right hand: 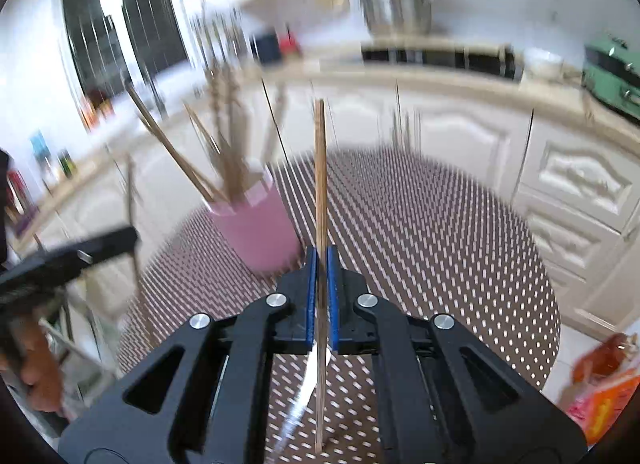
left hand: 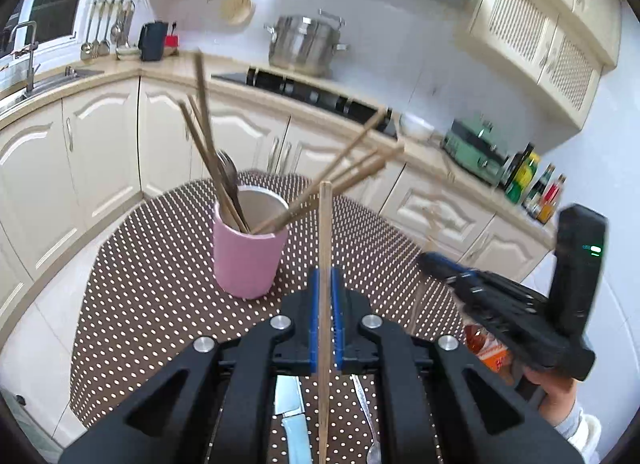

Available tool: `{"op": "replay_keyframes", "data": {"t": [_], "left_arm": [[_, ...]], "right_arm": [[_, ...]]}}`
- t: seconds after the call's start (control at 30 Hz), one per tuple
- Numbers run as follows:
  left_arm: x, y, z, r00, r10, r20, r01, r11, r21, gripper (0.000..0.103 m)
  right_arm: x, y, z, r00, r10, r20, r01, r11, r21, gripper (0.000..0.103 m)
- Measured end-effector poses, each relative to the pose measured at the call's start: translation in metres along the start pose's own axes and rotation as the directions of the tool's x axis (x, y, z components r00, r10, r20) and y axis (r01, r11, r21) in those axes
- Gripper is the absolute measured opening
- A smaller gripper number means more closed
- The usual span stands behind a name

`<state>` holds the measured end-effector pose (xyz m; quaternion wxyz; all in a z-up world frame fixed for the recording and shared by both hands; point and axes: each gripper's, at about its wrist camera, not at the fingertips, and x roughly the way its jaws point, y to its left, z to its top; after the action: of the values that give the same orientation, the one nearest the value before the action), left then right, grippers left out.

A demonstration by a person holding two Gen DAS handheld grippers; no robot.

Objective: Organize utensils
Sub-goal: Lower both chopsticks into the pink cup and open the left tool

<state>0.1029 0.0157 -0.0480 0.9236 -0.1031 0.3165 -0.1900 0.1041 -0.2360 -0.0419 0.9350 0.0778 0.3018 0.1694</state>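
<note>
I am holding one thin wooden chopstick (left hand: 325, 264) in my left gripper (left hand: 325, 306) fingers, another wooden chopstick (right hand: 320, 184) in my right gripper (right hand: 321, 296); the pink cylindrical holder (left hand: 248, 260) is standing ahead, no writing legible.

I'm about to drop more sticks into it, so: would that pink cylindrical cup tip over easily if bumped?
Possibly. The pink cylindrical cup is tall for its base, and the long wooden chopsticks lean far past its rim, adding leverage. It looks thick-walled, probably ceramic, so fairly heavy; the dotted brown tablecloth may limit sliding.

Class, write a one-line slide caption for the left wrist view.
Left gripper shut on a chopstick, near the pink cup of chopsticks and a fork on the dotted table.
</note>
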Motion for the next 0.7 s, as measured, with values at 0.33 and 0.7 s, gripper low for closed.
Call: {"op": "replay_keyframes", "data": {"t": [0.33,0.7], "left_arm": [[-0.044,0.006,0.024,0.977,-0.026,0.214,0.025,1.0,0.005,0.006],[-0.056,-0.004,0.07,0.849,0.119,0.515,-0.141,0.99,0.003,0.006]], "right_arm": [[-0.025,0.058,0.026,0.974,0.092,0.209,-0.082,0.995,-0.056,0.006],[-0.005,0.093,0.074,0.932,0.152,0.33,-0.104,0.982,-0.161,0.006]]}}
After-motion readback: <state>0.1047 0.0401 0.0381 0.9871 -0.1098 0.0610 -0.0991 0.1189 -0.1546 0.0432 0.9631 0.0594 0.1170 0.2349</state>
